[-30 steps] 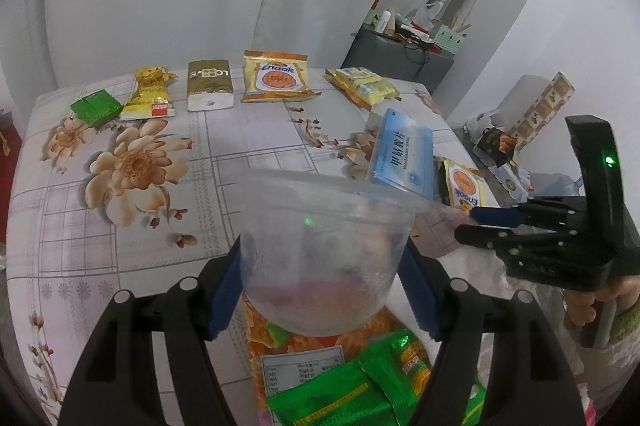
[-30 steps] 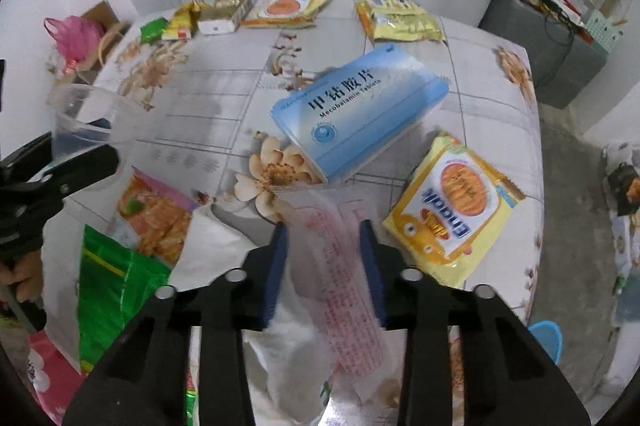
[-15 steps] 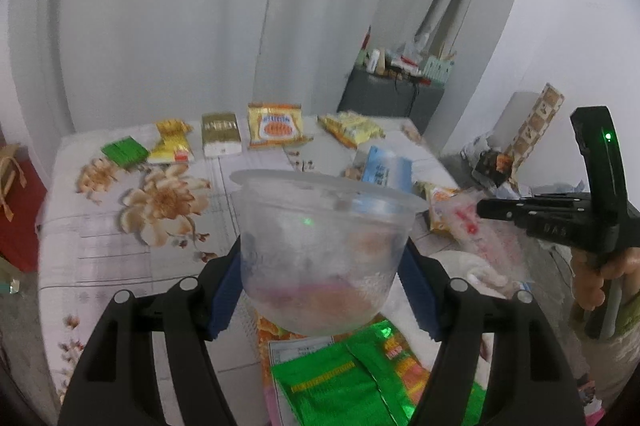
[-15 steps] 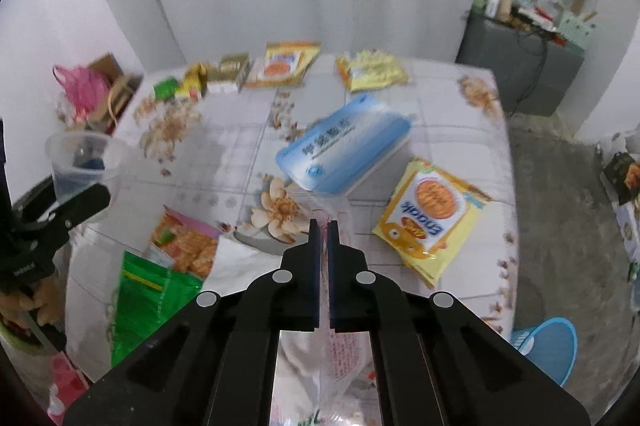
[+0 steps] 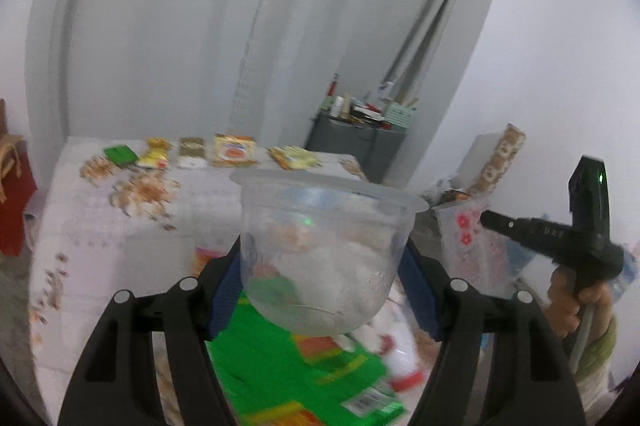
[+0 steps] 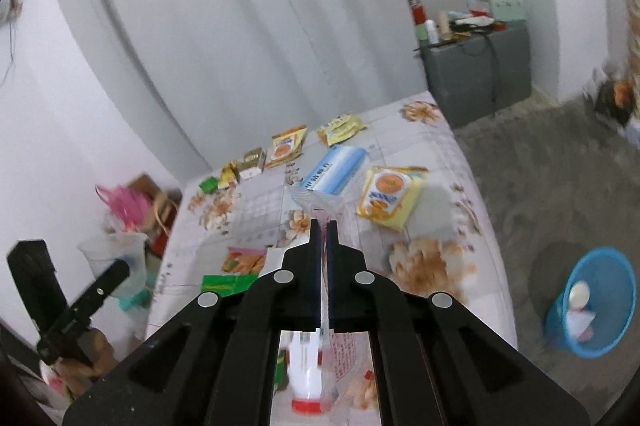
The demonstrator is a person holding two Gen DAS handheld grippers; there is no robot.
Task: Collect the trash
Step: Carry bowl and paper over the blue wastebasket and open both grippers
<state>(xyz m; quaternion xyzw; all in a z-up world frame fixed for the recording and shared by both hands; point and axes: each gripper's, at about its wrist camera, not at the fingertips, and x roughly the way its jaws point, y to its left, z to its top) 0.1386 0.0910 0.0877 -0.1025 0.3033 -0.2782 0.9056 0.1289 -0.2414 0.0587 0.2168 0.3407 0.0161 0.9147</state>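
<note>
A clear plastic cup [image 5: 328,258] sits between the blue pads of my left gripper [image 5: 322,286], which is shut on it above the near end of the flowered table [image 5: 100,226]. My right gripper [image 6: 324,226] is shut on a thin clear plastic bag with red print [image 6: 316,200], which hangs lifted off the table. In the left wrist view the right gripper [image 5: 486,217] and its bag [image 5: 468,250] are at the right. In the right wrist view the left gripper [image 6: 120,270] with the cup [image 6: 112,250] is at the lower left.
A blue bin [image 6: 592,302] holding some trash stands on the floor right of the table. On the table lie a blue box [image 6: 334,172], a yellow snack packet [image 6: 390,194], green packets [image 5: 280,358] and a far row of several packets [image 5: 234,150]. A grey cabinet [image 6: 476,70] stands behind.
My right gripper shut on the plastic bag and lifted it off the table. Both grippers rose and drew back from the table; the left still holds the cup.
</note>
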